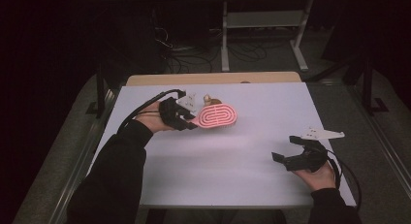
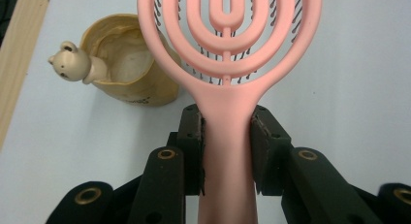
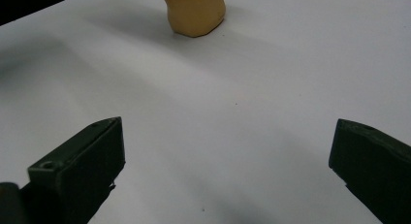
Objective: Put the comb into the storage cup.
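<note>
Held pink brush (image 2: 228, 64) w/ left gripper (image 2: 227, 146) jaws clamped on handle, far-left of table (image 1: 218, 166); right gripper (image 1: 290, 150) jaws apart, near-right.

A white tabletop (image 1: 228, 161) sits bright under the light with a wooden edge strip (image 1: 213, 78) at its far side, and beyond it the room drops into darkness, cables (image 1: 194, 54) snaking over grey floor around a pale metal table frame (image 1: 264, 25).

The left gripper (image 1: 190, 121) clamps the pink hairbrush (image 1: 218, 116) by its handle above the white table (image 1: 218, 170); the right gripper (image 1: 287, 150) hovers, jaws spread.
</note>
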`<state>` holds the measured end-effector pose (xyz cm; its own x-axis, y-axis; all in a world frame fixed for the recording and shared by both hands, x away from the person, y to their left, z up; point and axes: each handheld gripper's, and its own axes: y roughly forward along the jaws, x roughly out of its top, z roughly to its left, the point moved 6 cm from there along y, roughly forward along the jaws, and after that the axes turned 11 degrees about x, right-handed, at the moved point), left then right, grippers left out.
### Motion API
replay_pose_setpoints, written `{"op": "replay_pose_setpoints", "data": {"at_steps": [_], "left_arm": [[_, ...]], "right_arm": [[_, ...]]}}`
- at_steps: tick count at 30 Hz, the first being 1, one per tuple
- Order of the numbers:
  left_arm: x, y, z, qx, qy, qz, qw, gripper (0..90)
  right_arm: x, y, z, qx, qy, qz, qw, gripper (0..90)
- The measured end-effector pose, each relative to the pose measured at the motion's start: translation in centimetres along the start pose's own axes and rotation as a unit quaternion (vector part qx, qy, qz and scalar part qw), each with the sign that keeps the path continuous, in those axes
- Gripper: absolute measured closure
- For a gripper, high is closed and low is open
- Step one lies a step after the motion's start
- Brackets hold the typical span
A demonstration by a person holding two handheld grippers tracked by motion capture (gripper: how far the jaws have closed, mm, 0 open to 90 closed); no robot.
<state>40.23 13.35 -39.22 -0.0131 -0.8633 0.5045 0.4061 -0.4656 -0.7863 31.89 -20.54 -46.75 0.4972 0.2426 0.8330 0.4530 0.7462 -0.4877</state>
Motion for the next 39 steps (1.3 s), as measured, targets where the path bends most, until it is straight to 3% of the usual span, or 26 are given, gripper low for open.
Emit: {"op": "replay_pose_setpoints", "data": {"at_steps": [14, 22, 39], "left_arm": [[0.9, -3.3, 0.3, 0.022, 0.006, -0.010, 0.9997, 69.4], [1.4, -4.2, 0.3, 0.031, 0.008, -0.013, 0.9994, 69.4], [3.1, -5.7, 0.2, 0.045, 0.019, -0.027, 0.9985, 69.3]], "right_arm": [[1.2, 0.1, 1.0, 0.007, -0.017, -0.001, 0.9998, 0.0], [2.7, -0.3, 1.6, 0.020, -0.020, -0.004, 0.9996, 0.0], [10.7, -0.1, 4.5, 0.070, -0.049, 0.005, 0.9963, 0.0]]}}
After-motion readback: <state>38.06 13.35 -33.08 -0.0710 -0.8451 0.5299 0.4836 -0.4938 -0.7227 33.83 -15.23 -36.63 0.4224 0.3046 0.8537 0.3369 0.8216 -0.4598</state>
